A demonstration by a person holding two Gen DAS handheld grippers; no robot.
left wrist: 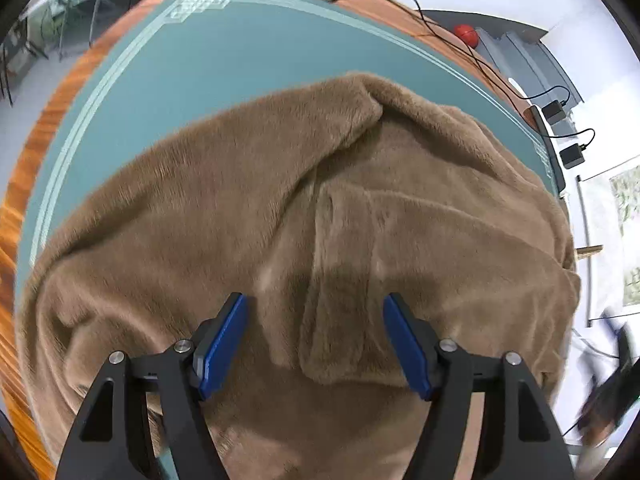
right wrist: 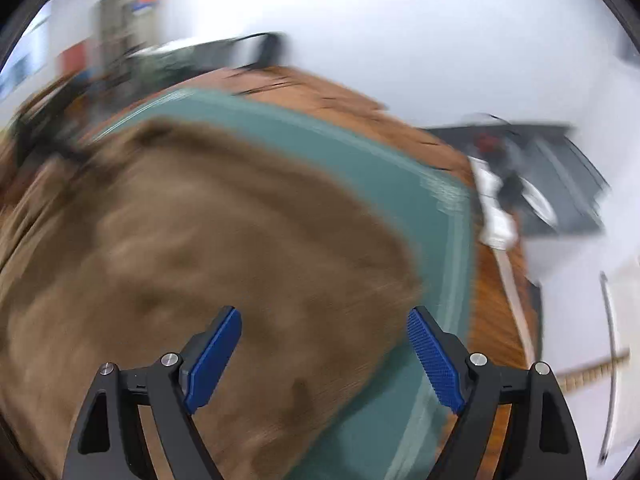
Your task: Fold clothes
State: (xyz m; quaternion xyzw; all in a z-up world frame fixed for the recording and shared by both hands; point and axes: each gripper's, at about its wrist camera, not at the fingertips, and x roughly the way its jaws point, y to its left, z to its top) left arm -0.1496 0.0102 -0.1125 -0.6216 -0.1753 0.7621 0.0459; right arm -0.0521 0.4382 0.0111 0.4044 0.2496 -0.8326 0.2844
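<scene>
1. The wooden table (left wrist: 48, 120) fills the scene, and a teal mat (left wrist: 200, 72) with pale border lines covers most of its top.
2. On that mat lies the brown fleece garment (left wrist: 280, 208), fluffy and rumpled, with one flap folded over toward the far edge and a ridge running down its middle. In the right wrist view it is smeared by blur, its edge lying just short of the mat's right border.
3. Left claw (left wrist: 315, 346) points down at the fleece, blue pads well apart, nothing between them, gripping nothing.
4. Right claw (right wrist: 324, 360) sits over the garment's right edge, jaws spread wide and empty, one pad over fleece and the other over bare mat.
5. Black cables (left wrist: 440, 36) trail along the table's far side.
6. A small red ball (left wrist: 466, 34) sits beyond the table's far corner.
</scene>
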